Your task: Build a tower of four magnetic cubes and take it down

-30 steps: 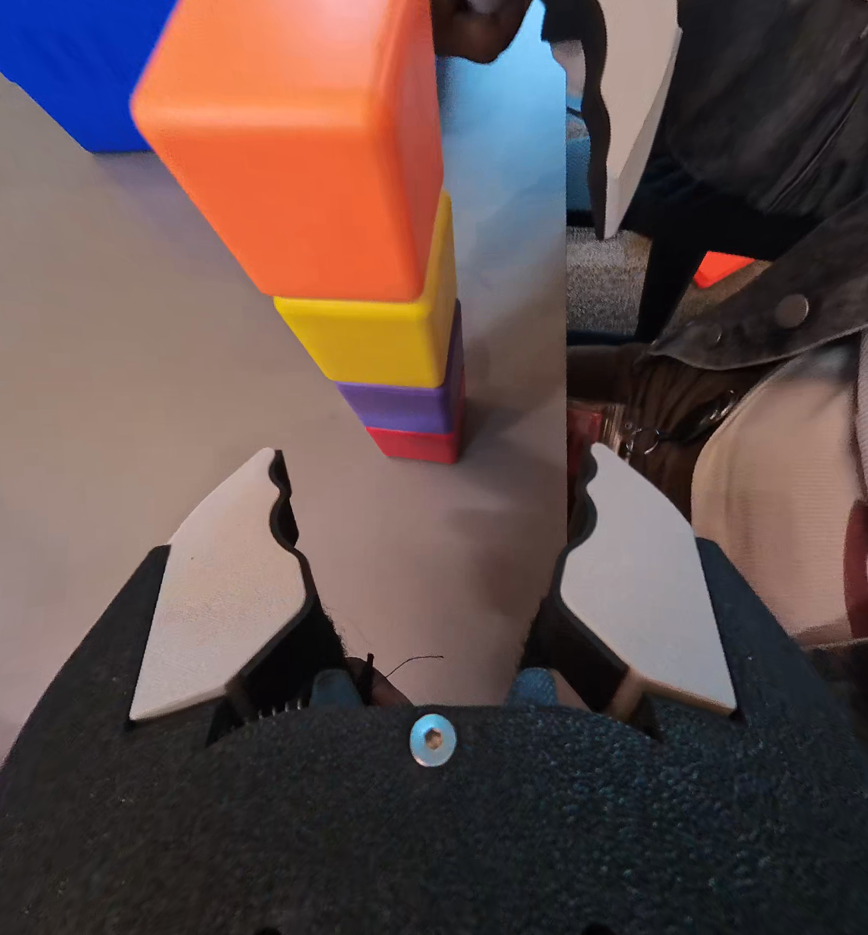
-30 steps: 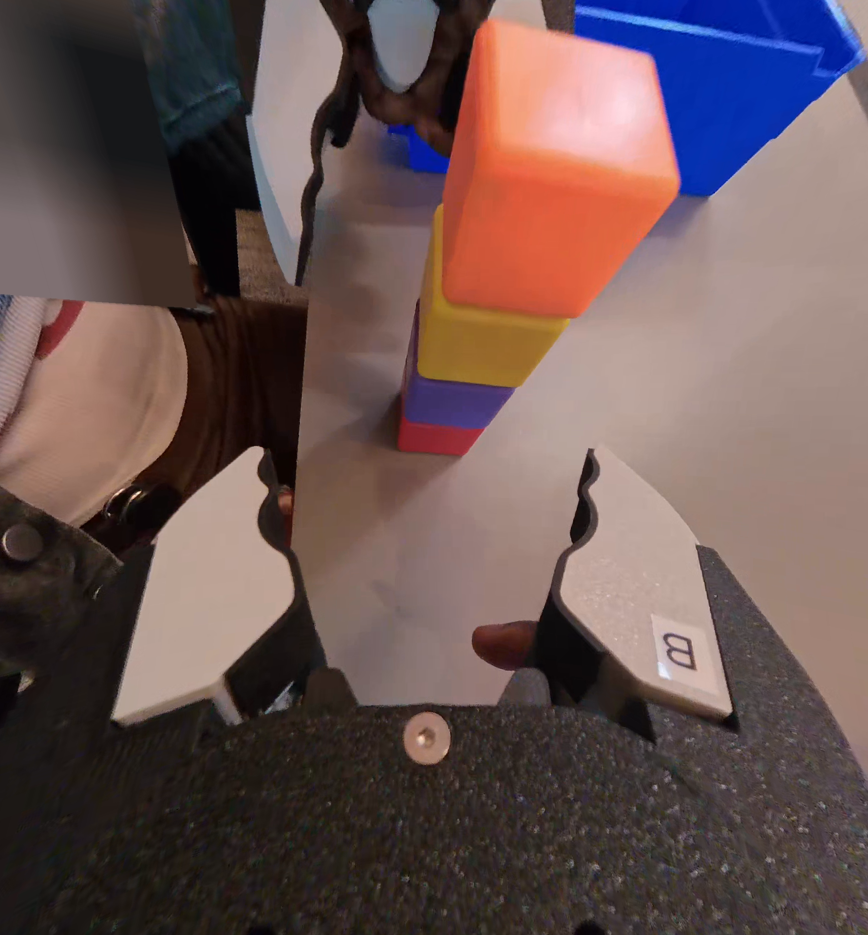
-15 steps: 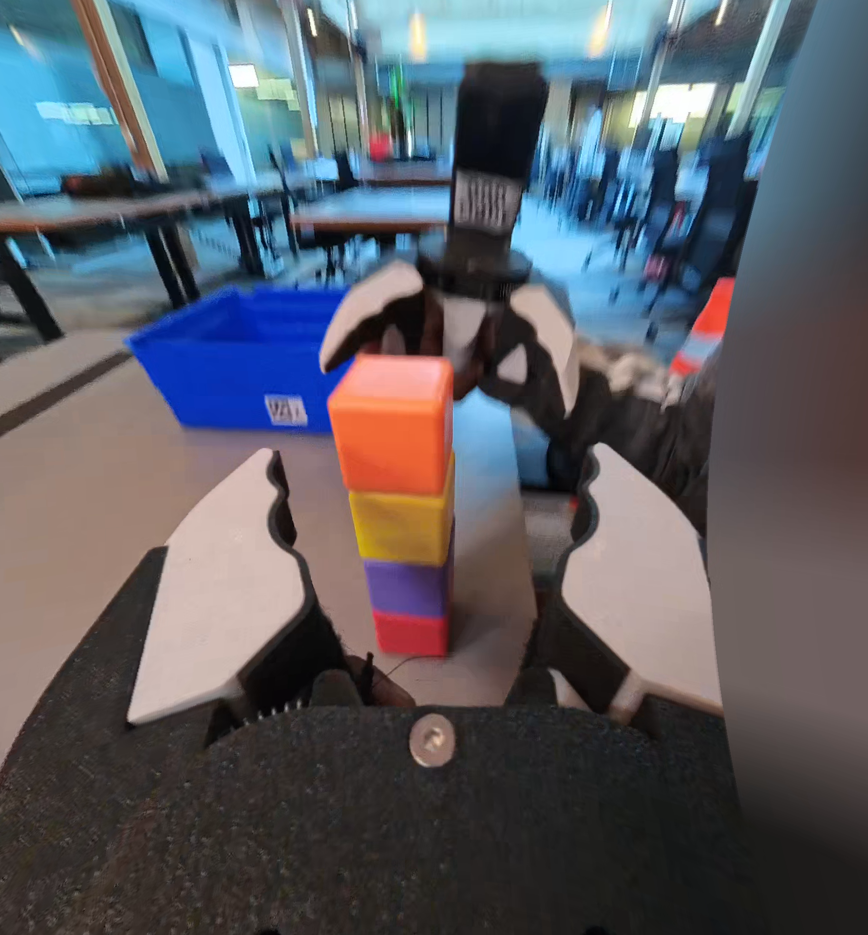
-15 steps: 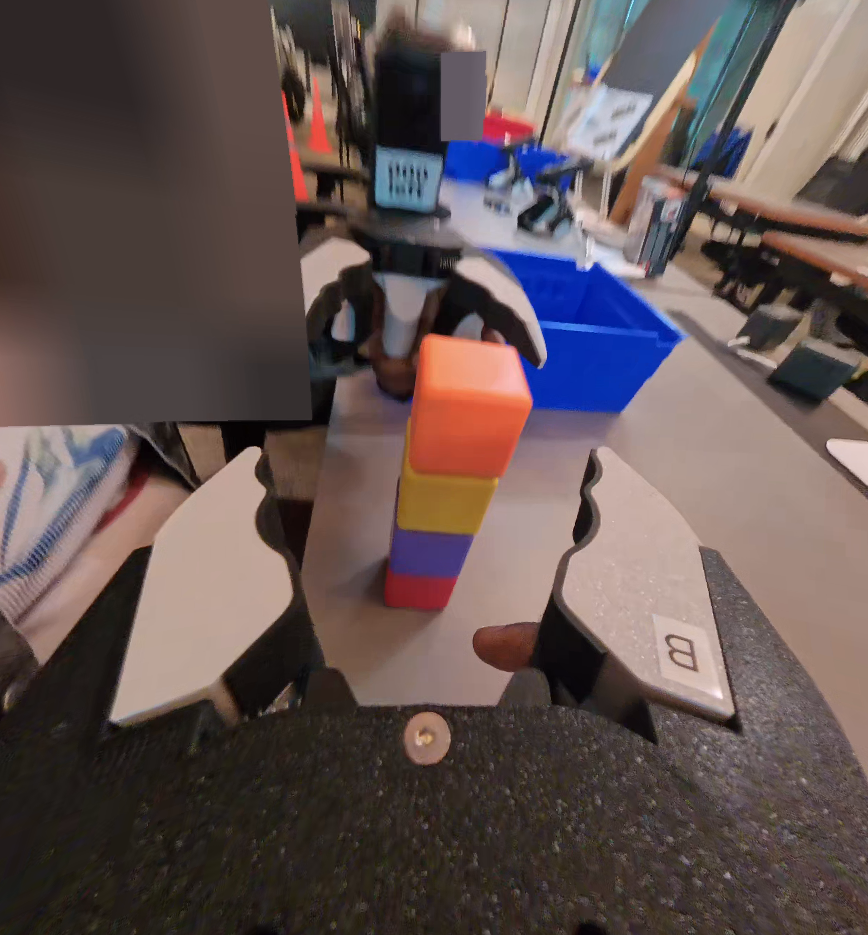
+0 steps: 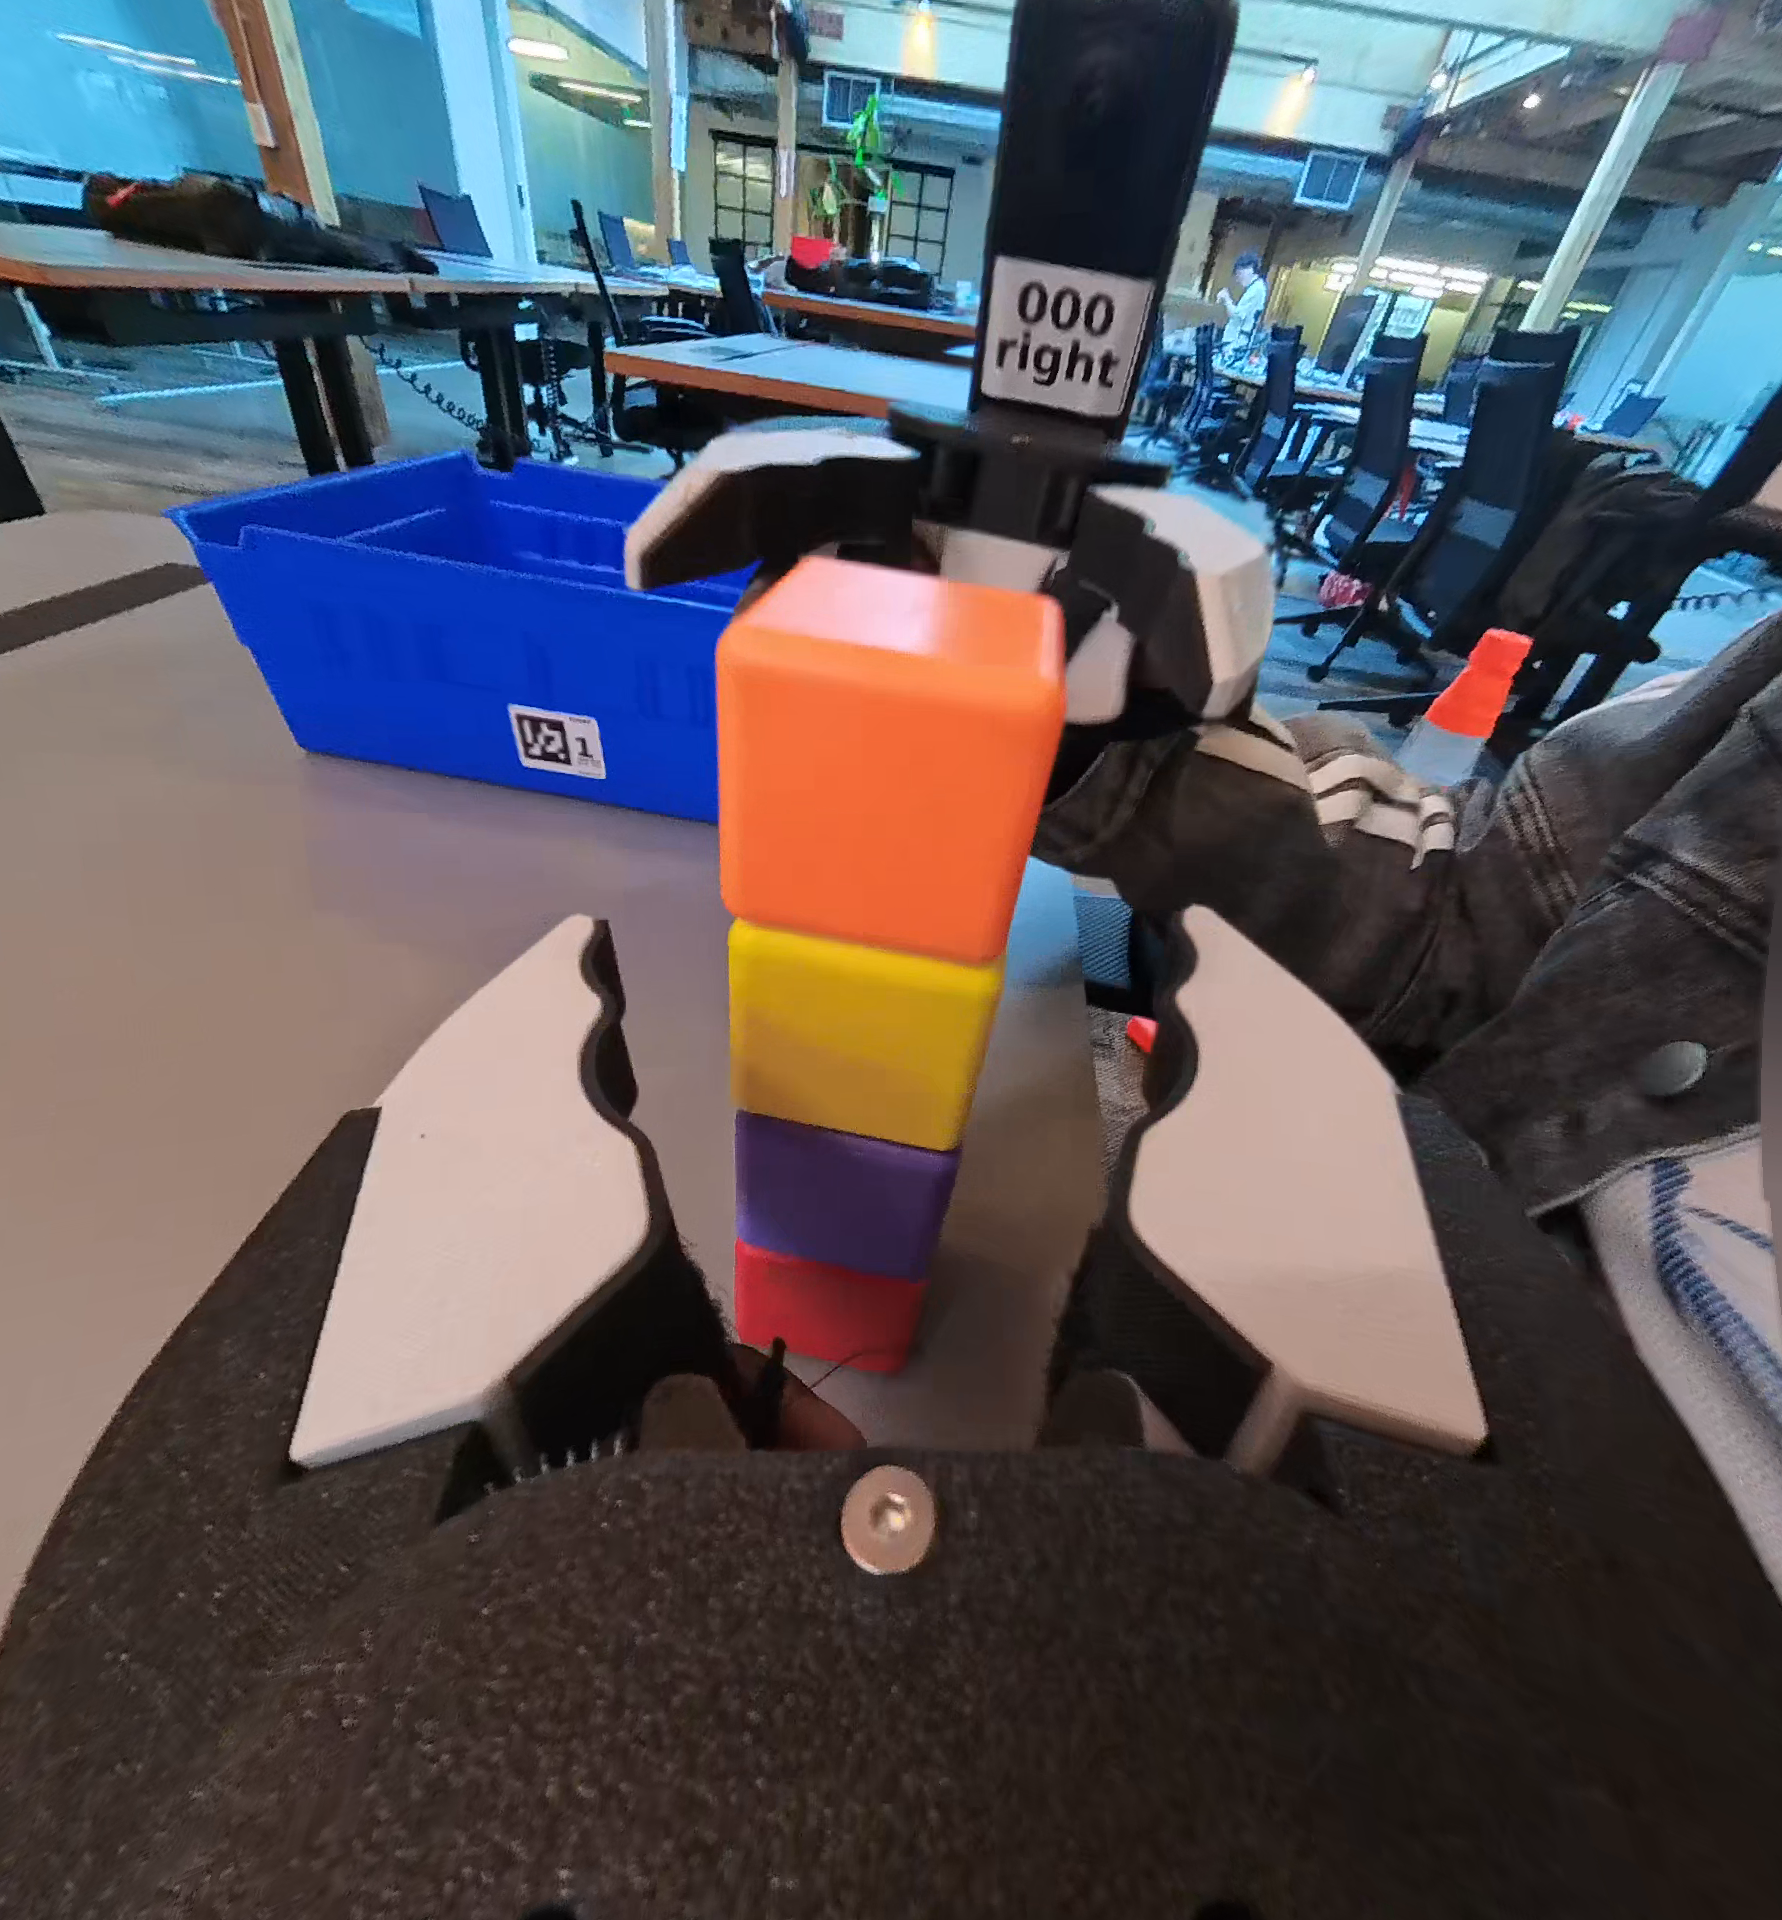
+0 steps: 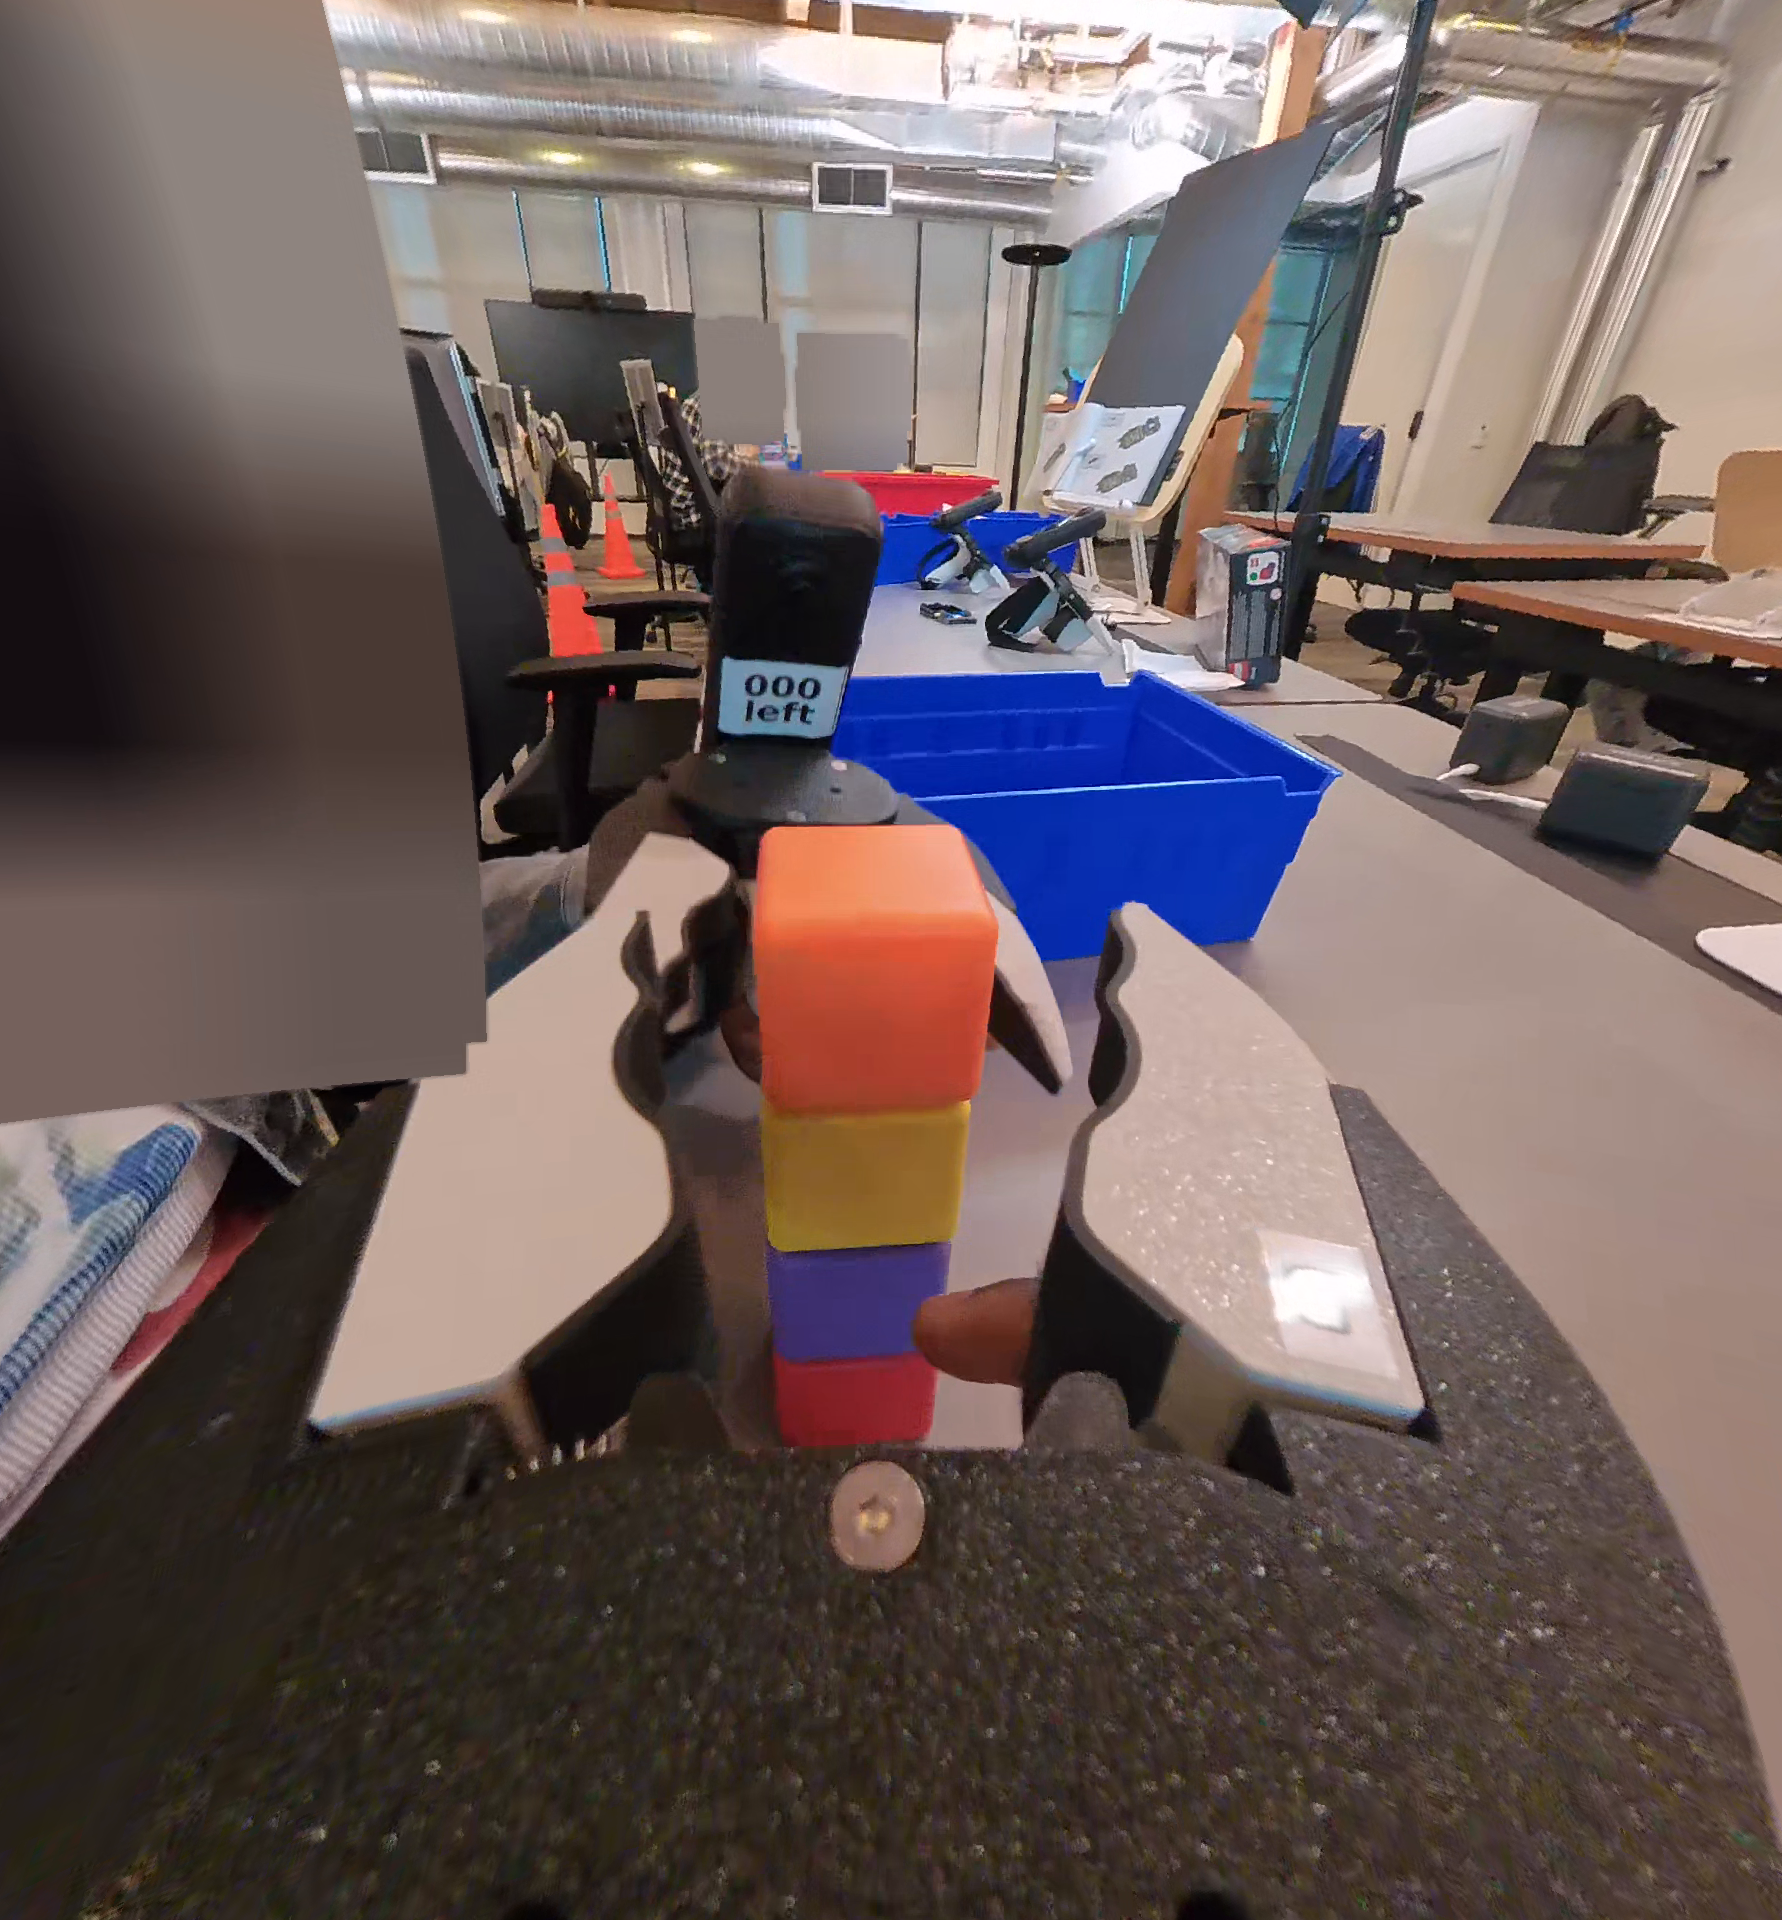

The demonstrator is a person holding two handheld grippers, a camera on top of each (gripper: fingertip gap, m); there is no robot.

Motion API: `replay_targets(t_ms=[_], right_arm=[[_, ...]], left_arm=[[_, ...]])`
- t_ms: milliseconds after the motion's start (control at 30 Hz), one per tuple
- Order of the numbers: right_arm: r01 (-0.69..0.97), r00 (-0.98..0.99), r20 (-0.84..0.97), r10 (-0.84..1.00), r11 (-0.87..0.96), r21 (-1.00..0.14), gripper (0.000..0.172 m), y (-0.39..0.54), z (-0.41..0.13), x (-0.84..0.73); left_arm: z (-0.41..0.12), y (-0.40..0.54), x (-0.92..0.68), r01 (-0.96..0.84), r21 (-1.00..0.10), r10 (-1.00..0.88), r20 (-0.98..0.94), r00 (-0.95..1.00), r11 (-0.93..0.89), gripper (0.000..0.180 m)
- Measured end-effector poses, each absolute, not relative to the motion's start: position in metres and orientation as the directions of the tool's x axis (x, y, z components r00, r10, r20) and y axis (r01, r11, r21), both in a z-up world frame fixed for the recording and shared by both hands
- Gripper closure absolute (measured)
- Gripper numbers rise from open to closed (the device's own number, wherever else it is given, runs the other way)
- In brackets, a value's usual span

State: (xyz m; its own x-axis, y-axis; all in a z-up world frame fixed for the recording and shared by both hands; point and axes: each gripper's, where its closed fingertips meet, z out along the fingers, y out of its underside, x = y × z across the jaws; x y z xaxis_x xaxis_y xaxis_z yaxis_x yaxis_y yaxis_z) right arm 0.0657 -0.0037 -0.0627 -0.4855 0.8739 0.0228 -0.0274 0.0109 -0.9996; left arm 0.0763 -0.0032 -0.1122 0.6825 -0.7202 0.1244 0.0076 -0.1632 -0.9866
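**Four cubes stacked, both claws closing in on the tower**

Now both grippers are sitting low and level with the tower, where a second ago they were looking down on it from above. Their fingers are also standing a little nearer together than they were, the right's more than the left's. That reads as the build being finished and the take-down getting under way.

Four cubes are standing in one column on the grey table [image 5: 191, 935]: the orange cube [image 5: 882, 758] on top, the yellow cube [image 5: 861, 1029] under it, then the purple cube [image 5: 840, 1195], and the red cube [image 5: 825, 1314] at the bottom, touching the table. One blue bin [image 5: 451, 644] is sitting behind the tower.

The left gripper [image 5: 887, 1023] is holding its two fingers apart, with clear gaps on either side of the yellow cube. The right gripper [image 6: 866, 1003] is likewise spread, flanking the orange cube without pressing on it. Neither is clamping anything yet.
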Motion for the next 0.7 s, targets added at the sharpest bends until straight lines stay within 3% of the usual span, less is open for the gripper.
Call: replay_targets(t_ms=[100, 200, 267, 467, 567, 700], right_arm=[[-0.015, -0.485, 0.0, 0.875, -0.008, -1.0, 0.1, -0.004, -0.064, 0.063], [0.003, -0.487, 0.003, 0.874, 0.005, -1.0, 0.111, -0.006, -0.068, 0.061], [-0.009, -0.495, 0.019, 0.869, 0.017, -1.0, 0.125, -0.009, -0.068, 0.062], [-0.031, -0.487, 0.079, 0.87, 0.074, -0.997, 0.125, -0.01, -0.065, 0.066], [-0.143, -0.472, 0.041, 0.881, -0.031, -0.989, 0.125, 0.001, -0.034, 0.078], [-0.108, -0.203, -0.017, 0.979, -0.04, -0.993, 0.126, 0.069, -0.01, 0.094]], left_arm=[[-0.119, 0.001, 0.078, -0.015, -0.988, -0.711, 0.1, 0.696, -0.154, 0.1], [-0.124, 0.003, 0.078, -0.027, -0.99, -0.703, 0.076, 0.707, -0.135, 0.128], [-0.124, 0.002, 0.078, -0.034, -0.993, -0.707, 0.059, 0.705, -0.117, 0.129], [-0.125, 0.001, 0.079, -0.055, -0.99, -0.712, 0.056, 0.7, -0.132, 0.129], [-0.125, 0.001, 0.08, -0.06, -0.989, -0.711, 0.054, 0.701, -0.134, 0.129], [-0.125, 0.001, 0.08, -0.071, -0.989, -0.709, 0.043, 0.704, -0.131, 0.129]])
